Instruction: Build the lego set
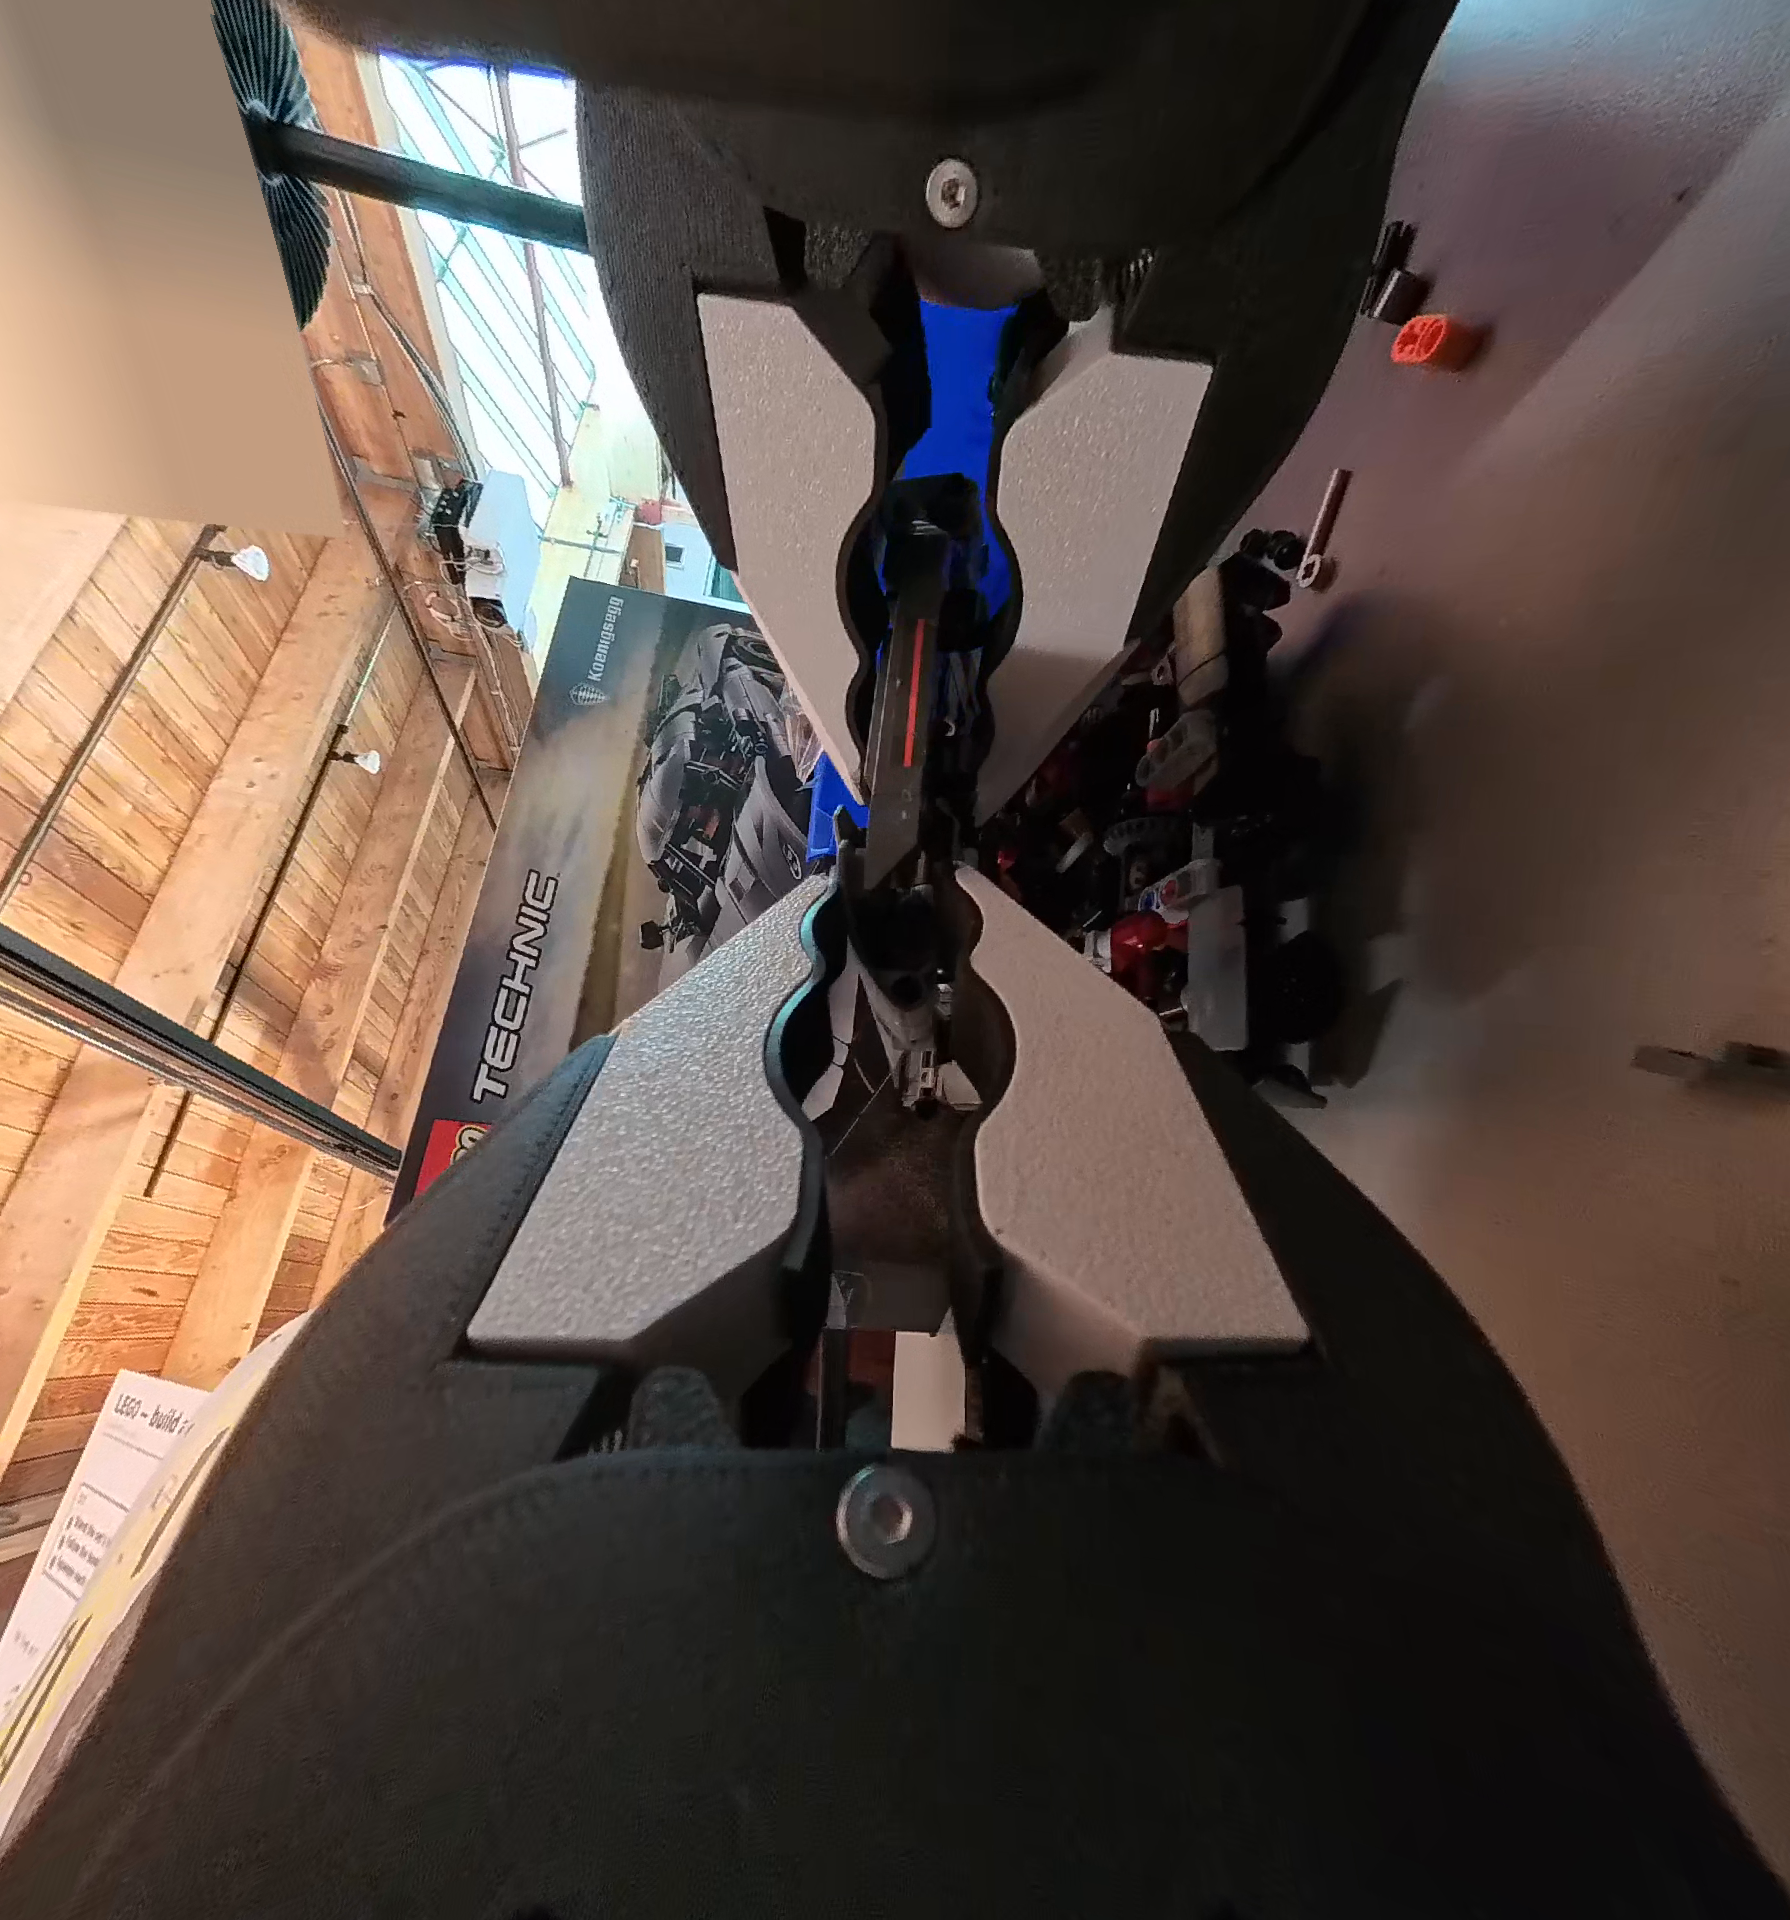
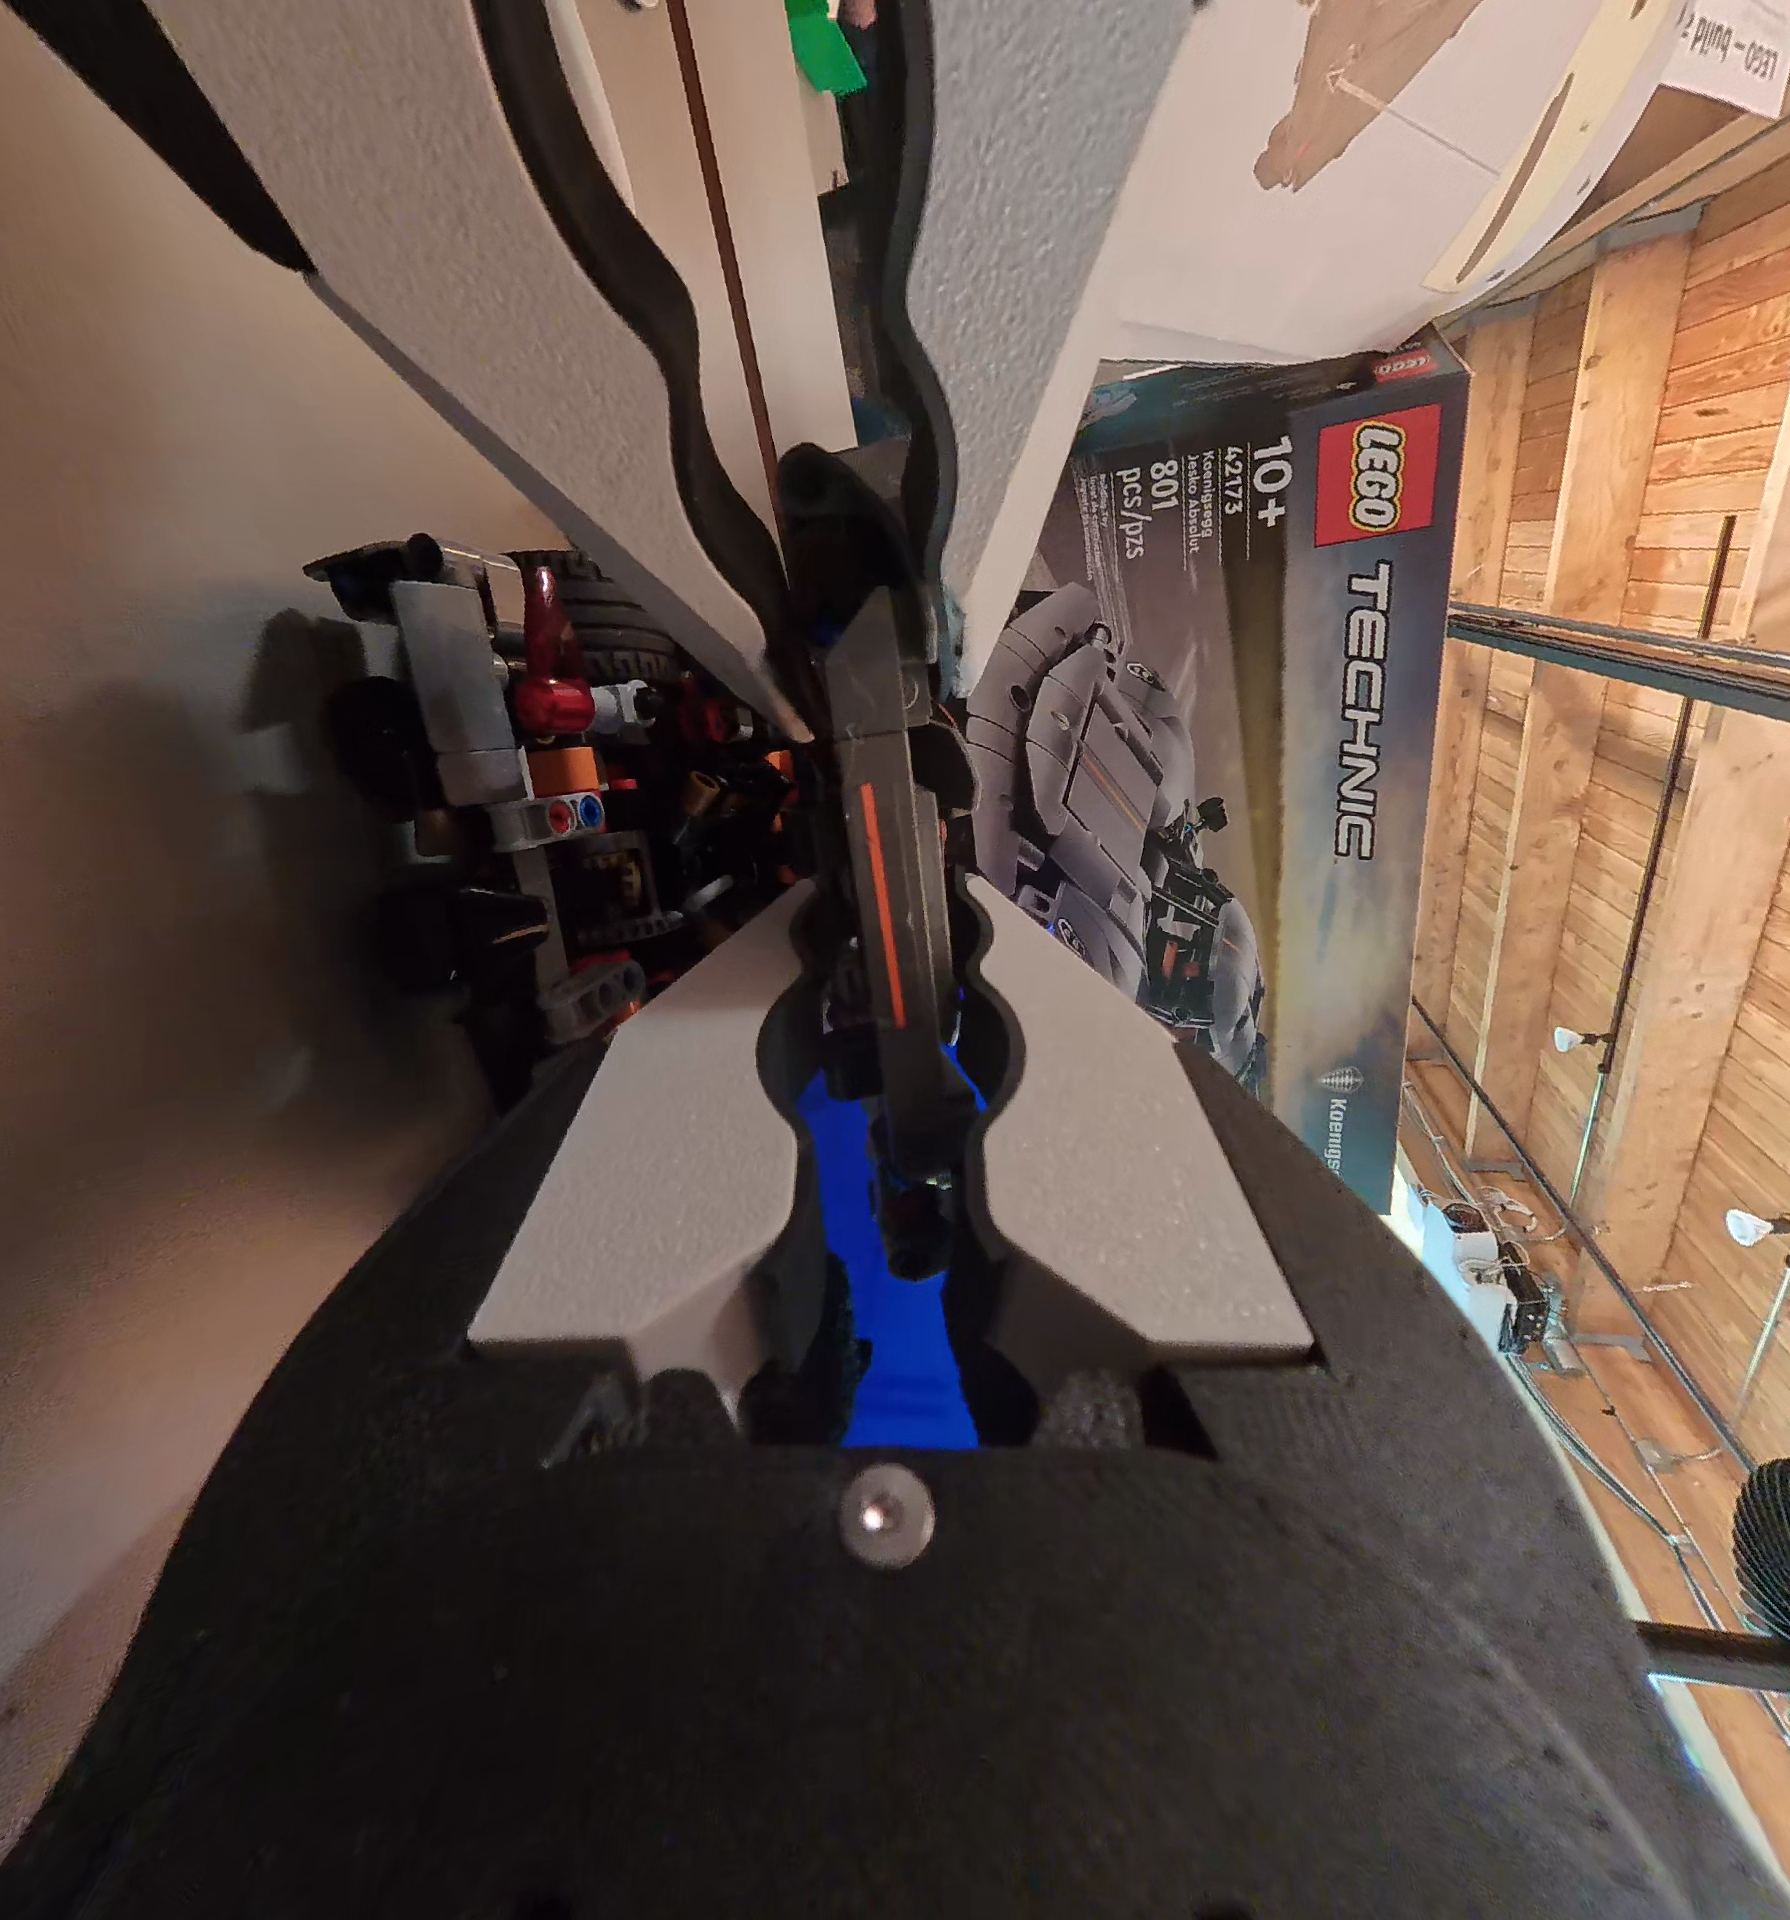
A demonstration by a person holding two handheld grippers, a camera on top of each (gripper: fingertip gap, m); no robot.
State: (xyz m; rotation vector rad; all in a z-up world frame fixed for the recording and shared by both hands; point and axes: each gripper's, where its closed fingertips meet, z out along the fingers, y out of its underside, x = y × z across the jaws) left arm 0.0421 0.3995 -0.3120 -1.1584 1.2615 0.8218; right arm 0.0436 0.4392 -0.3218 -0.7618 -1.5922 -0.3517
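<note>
Left gripper (image 1: 906, 894) jaws clamp one end of long dark-grey lego panel with thin red stripe (image 1: 910, 717) | right gripper (image 2: 886, 894) jaws pinch opposite end, tip-to-tip | half-built multicoloured lego car (image 2: 517, 769) behind on worktop (image 1: 1597, 1351), near box (image 2: 1286, 748).

The two grippers meet tip to tip, and a dark panel piece (image 1: 906, 727) fills the gap between both pairs of fingers. Just beside the fingertips, the half-built car (image 2: 517, 769) blocks the table side. Beyond the tips on the other side stands the set's box (image 2: 1317, 727). Past the car, the table (image 1: 1597, 1299) lies mostly bare, with a red piece (image 1: 1431, 341) and a grey piece (image 1: 1738, 1070) scattered well apart.
</note>
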